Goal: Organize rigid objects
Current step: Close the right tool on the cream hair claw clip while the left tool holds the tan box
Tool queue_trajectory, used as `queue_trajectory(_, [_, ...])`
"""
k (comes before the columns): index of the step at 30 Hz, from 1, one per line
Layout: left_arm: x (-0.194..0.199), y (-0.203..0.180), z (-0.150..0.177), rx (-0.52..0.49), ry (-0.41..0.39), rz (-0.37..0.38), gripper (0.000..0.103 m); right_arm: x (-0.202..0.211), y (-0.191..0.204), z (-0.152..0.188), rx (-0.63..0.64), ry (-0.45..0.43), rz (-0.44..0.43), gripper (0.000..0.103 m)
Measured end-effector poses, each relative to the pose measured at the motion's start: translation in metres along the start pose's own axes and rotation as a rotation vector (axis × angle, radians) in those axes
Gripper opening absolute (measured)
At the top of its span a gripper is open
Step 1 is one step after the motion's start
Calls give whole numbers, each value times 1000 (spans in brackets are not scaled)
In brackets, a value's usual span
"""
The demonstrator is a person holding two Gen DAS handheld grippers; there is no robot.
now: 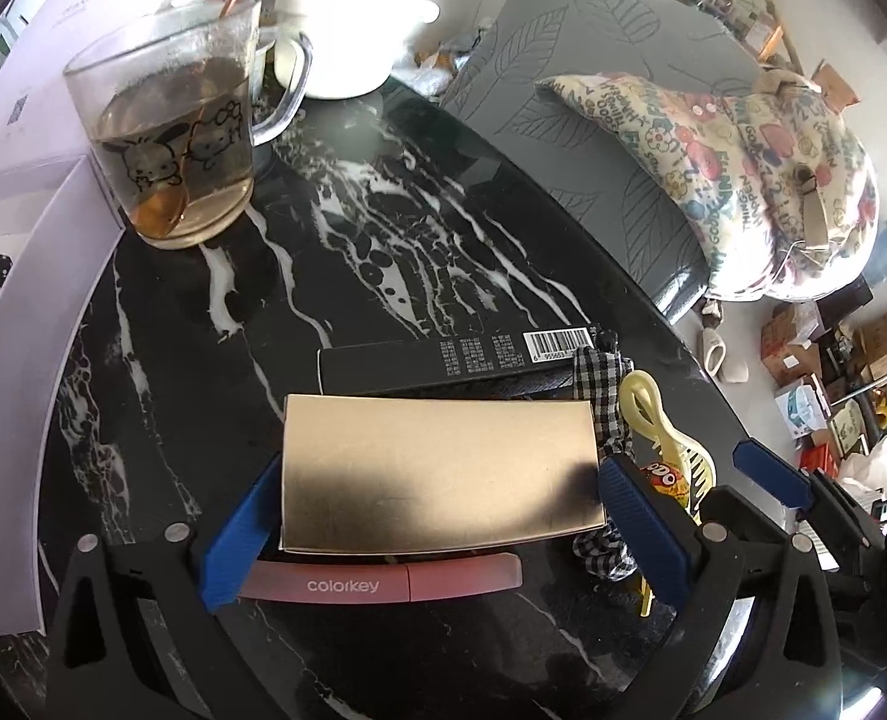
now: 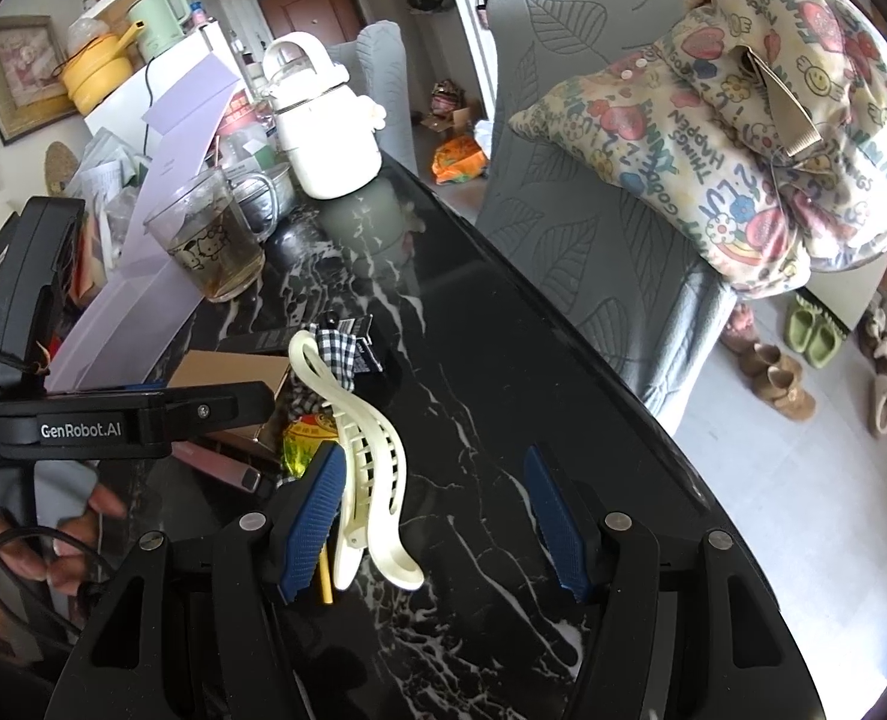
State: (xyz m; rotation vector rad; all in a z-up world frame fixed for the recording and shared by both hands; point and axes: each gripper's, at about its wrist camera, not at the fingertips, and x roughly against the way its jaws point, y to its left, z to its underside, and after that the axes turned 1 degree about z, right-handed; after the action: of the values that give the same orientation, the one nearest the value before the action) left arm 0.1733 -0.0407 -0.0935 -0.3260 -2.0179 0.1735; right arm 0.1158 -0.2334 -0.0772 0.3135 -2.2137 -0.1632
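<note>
On the black marble bench (image 1: 383, 252), the left claw (image 1: 437, 510) is clamped on a gold box (image 1: 437, 474), its blue pads pressing the box's left and right sides, with a pink Colorkey tube (image 1: 383, 583) just near of it and a black barcoded box (image 1: 449, 360) just far of it. The right claw (image 2: 437, 522) stands apart, gripping nothing, its left pad touching a cream hair clip (image 2: 365, 450) that lies beside a checked scrunchie (image 2: 338, 345) and a candy wrapper (image 2: 305, 438). A glass mug (image 1: 173, 144) sits far left.
</note>
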Motion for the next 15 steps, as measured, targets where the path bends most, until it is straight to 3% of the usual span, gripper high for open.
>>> queue_trajectory(8, [5,0,5,-11,-14,17,102,-7,3,3,5,21,-29,62])
queue_trajectory(15, [22,2,9,2,-44,36,102,-15,3,4,-2,42,-68,54])
